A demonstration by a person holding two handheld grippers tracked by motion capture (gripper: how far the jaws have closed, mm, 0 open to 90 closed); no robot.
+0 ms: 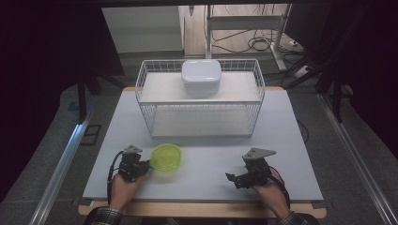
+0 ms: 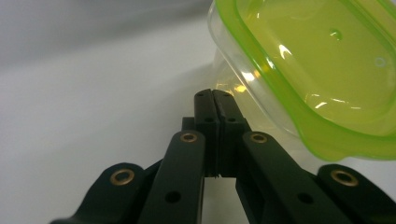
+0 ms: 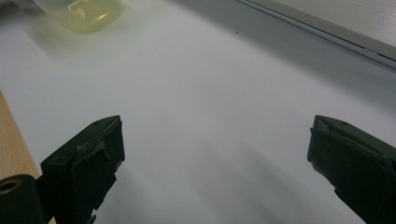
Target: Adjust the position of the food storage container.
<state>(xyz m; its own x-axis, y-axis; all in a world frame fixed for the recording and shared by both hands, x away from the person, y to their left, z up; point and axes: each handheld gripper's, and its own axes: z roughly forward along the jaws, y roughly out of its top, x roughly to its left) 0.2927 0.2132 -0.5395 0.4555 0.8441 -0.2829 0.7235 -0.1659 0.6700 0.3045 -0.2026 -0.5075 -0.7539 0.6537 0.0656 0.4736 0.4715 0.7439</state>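
Observation:
A clear plastic container with a lime-green lid (image 1: pixel 166 158) sits on the pale table near the front left. My left gripper (image 1: pixel 143 165) is just to its left, jaws pressed together with nothing visible between them. In the left gripper view the tips of my left gripper (image 2: pixel 215 93) rest against the clear wall under the green lid (image 2: pixel 327 70). My right gripper (image 1: pixel 231 178) is held low at the front right, its jaws wide apart and empty. The right gripper view has the container (image 3: pixel 86 14) blurred at the far upper left, well beyond my right gripper (image 3: pixel 215 140).
A white wire rack (image 1: pixel 200 98) with two shelves stands at the middle back of the table. A white lidded box (image 1: pixel 201 76) sits on its top shelf. The wooden front edge (image 1: pixel 202 209) of the table runs below both hands.

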